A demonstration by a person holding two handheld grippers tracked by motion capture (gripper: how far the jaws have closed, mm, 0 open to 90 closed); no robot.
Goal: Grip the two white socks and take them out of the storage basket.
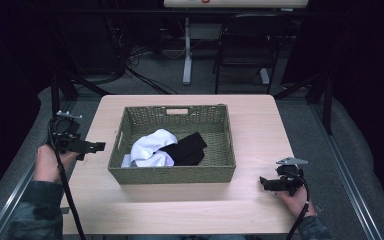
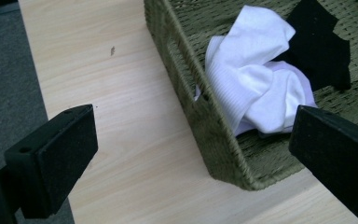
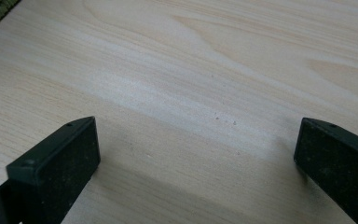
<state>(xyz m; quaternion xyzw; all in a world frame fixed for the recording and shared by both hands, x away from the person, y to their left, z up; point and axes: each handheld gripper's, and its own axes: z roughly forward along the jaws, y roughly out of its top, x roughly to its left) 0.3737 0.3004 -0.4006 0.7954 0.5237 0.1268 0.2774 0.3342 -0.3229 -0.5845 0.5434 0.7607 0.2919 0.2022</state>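
A green woven basket (image 1: pixel 130 172) stands in the middle of the light wooden table (image 1: pixel 260 125). Inside it lie a crumpled white cloth (image 1: pixel 150 147) and a black cloth (image 1: pixel 190 148) side by side. In the left gripper view the white cloth (image 2: pixel 256 84) partly covers the black cloth (image 2: pixel 319 46), behind the basket wall (image 2: pixel 200 121). My left gripper (image 1: pixel 97 146) hovers open at the table's left edge, pointing at the basket's left side. My right gripper (image 1: pixel 264 183) rests open low over the bare table near the front right, with nothing between its jaws.
A dark chair (image 1: pixel 245 45) and a white table leg (image 1: pixel 187 55) stand on the grey floor beyond the table. Cables lie on the floor at the back left. Bare tabletop (image 3: pixel 191 70) stretches ahead of the right gripper.
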